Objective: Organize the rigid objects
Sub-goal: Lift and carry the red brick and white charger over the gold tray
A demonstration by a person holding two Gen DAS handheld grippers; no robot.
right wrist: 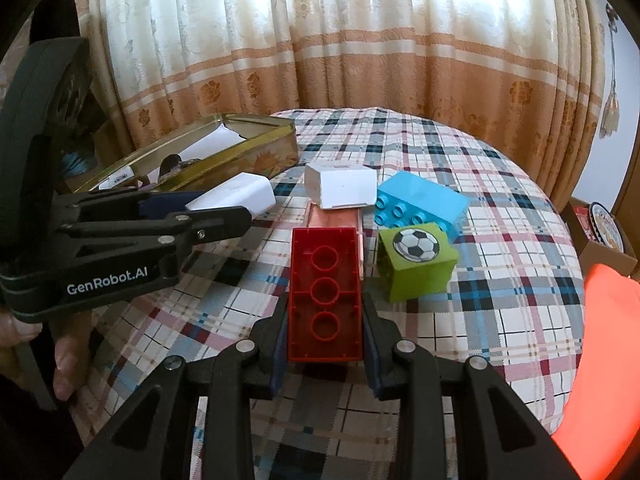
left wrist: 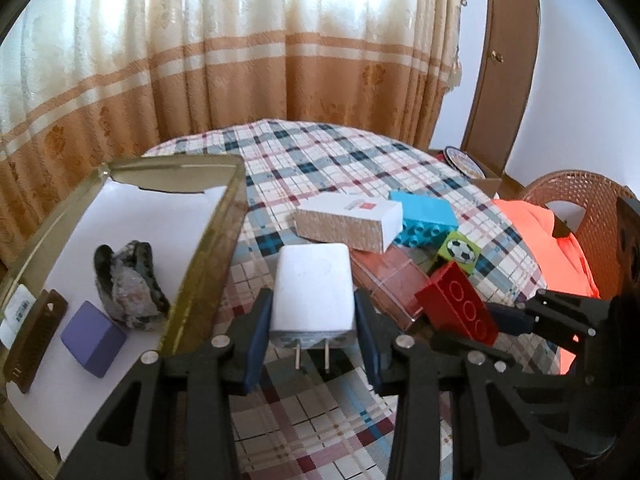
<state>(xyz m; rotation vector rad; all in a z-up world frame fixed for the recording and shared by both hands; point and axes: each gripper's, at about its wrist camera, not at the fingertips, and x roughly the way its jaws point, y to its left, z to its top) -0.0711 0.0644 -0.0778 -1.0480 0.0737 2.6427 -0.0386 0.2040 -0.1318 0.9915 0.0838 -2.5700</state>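
Gripping: left fingers (left wrist: 314, 320) clamp charger (left wrist: 312, 288); right fingers (right wrist: 325, 340) clamp red brick (right wrist: 325, 292); tin (left wrist: 208, 248) left of charger.

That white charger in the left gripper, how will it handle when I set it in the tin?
The white charger looks like a rigid, smooth plastic block, so it may slip between the left gripper's fingers. Its blocky, flat-sided shape should lie flat in the tin rather than roll. The prongs point back toward the gripper; set on them, it would probably tip.
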